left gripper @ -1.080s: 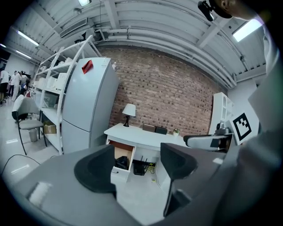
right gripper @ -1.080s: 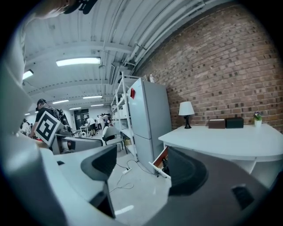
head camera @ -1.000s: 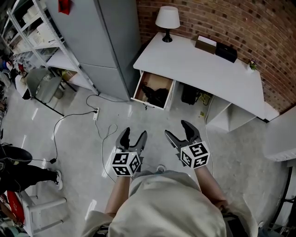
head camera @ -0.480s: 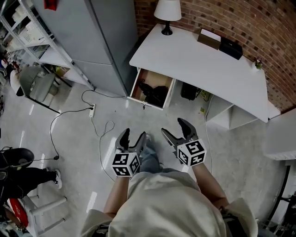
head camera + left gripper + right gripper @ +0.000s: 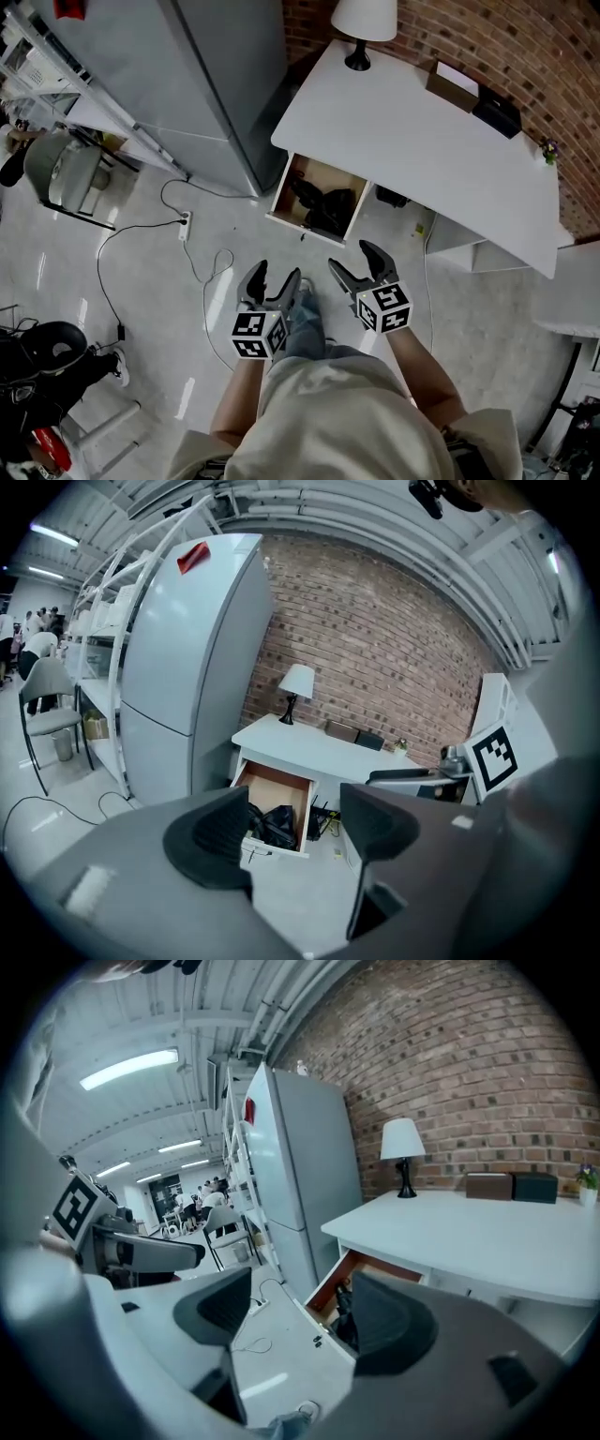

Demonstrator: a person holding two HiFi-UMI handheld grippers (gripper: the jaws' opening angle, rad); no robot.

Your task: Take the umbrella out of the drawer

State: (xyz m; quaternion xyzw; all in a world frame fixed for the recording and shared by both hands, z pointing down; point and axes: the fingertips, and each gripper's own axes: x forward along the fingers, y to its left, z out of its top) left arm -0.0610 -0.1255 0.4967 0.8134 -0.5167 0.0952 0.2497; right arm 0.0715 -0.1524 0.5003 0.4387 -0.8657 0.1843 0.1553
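Note:
A folded black umbrella [image 5: 323, 204] lies in the open wooden drawer [image 5: 292, 190] under the white desk [image 5: 403, 131]. The left gripper view shows the umbrella [image 5: 273, 825] in the drawer [image 5: 281, 789] beyond its jaws; the right gripper view shows the umbrella [image 5: 343, 1312] at the drawer [image 5: 330, 1288]. My left gripper [image 5: 271, 284] hovers open over the floor, short of the drawer, nothing between its fingers. My right gripper [image 5: 355, 265] is beside it, jaws wide and closing slightly, also holding nothing.
A tall grey cabinet [image 5: 187, 75] stands left of the desk. On the desk are a lamp [image 5: 364, 23] and two boxes [image 5: 473, 94]. A cable and power strip [image 5: 185, 226] lie on the floor to the left, near a chair [image 5: 61, 173] and shelving.
Both grippers and the person have moved forward toward the desk; the open drawer is now closer to the fingertips. Both grippers are still open and hold nothing.

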